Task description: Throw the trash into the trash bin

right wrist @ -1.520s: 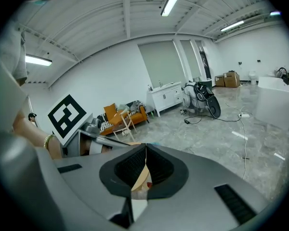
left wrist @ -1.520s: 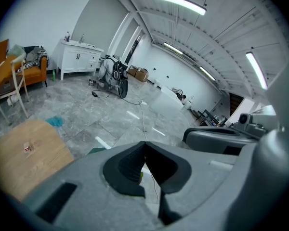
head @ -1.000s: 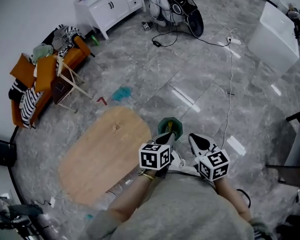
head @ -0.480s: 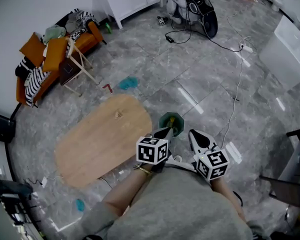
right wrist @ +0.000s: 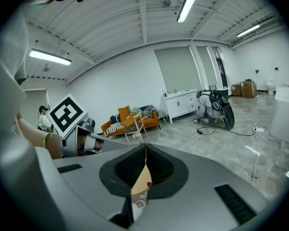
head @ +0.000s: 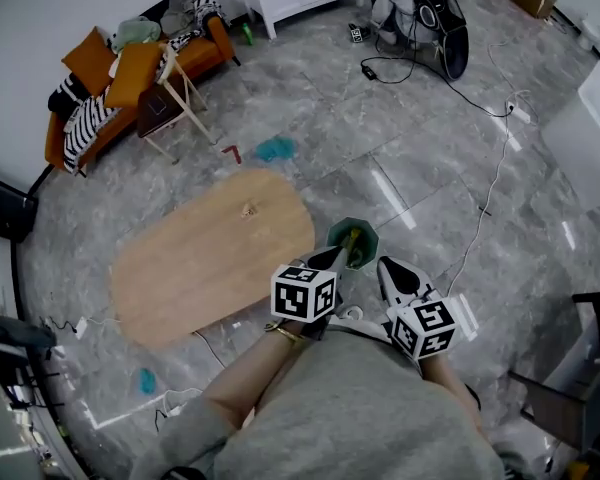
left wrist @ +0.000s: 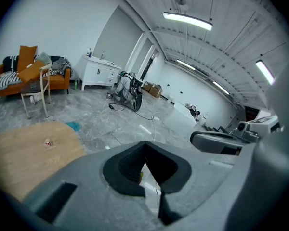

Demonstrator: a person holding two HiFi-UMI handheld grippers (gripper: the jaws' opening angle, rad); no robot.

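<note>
A: Left claw (left wrist: 144,148) and right claw (right wrist: 145,150) both pressed together, nothing plainly pinched. Trash where?

B: Small scrap (head: 246,209) toward far end of desk (head: 200,268). Teal scrap (head: 275,149) on floor (head: 430,168) beyond. Bin (head: 370,240) on floor beside desk's near end, by left claw's tip.

A: Risks?

B: Likely two. Closed claws could shove the flat scrap off the desk instead of gripping it. A low swing could clip the bin and tip it.
</note>
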